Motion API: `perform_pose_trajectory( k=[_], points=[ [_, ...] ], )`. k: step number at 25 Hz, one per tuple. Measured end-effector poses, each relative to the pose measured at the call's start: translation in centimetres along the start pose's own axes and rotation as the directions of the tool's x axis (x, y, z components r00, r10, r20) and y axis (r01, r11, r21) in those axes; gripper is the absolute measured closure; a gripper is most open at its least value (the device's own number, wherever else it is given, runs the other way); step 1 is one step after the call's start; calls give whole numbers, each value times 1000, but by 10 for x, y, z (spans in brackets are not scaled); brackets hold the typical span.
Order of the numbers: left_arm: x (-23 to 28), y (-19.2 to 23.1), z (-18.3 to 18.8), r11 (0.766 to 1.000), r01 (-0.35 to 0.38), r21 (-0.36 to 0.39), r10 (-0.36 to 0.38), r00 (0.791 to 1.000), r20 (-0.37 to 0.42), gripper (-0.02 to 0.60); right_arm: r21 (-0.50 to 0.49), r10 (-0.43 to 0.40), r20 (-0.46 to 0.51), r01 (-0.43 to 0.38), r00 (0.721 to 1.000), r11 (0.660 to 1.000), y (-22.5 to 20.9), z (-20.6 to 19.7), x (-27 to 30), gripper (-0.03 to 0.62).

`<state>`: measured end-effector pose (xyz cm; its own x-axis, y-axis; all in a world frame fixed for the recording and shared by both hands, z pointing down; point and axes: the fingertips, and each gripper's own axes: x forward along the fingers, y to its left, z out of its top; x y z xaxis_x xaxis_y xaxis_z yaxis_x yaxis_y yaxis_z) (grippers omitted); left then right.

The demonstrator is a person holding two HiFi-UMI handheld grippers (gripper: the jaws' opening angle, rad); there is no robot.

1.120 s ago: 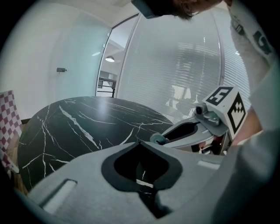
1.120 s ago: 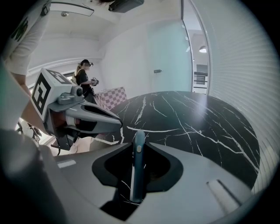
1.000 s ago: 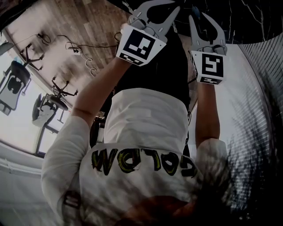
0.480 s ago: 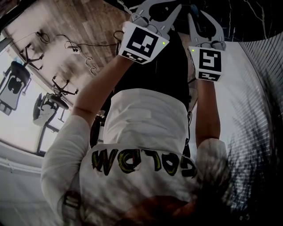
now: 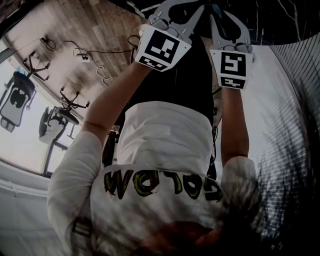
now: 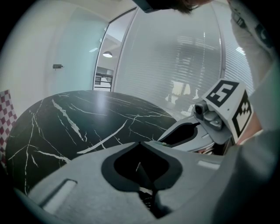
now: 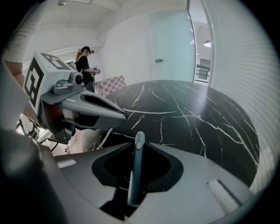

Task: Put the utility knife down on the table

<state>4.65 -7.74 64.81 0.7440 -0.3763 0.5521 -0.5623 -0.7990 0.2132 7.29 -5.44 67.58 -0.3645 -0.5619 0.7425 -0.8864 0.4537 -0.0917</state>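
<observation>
In the right gripper view a slim blue-grey utility knife (image 7: 136,170) stands on edge between the jaws of my right gripper (image 7: 139,143), which is shut on it. The knife's tip pokes out just past the jaw tips, above the black marble table (image 7: 192,118) with white veins. My left gripper (image 6: 141,143) hangs beside it over the same table (image 6: 74,122), its jaws shut with nothing between them. In the head view both grippers sit at the top edge, left (image 5: 176,9) and right (image 5: 229,20), close together.
A red-and-white checkered panel (image 7: 109,83) stands past the table's far side, and a person (image 7: 85,59) stands behind it. Glass walls and blinds ring the room. The head view shows office chairs (image 5: 55,120) and cables (image 5: 90,55) on a wooden floor.
In the head view the right gripper's marker cube has shifted slightly up and tilted a little. The left gripper has hardly moved, and the knife stays gripped.
</observation>
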Motion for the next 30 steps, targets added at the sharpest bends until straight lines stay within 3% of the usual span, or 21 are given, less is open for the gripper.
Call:
perform_pose_trajectory(
  k=[12, 30],
  points=[
    [2, 2, -8, 1000, -1, 7, 1, 1000, -12, 581, -40, -12, -16, 12, 1000, 999, 2, -4, 4, 490],
    [11, -5, -11, 1000, 13, 14, -12, 1000, -14, 580, -60, -72, -21, 71, 997, 996, -17, -10, 5, 410]
  ],
)
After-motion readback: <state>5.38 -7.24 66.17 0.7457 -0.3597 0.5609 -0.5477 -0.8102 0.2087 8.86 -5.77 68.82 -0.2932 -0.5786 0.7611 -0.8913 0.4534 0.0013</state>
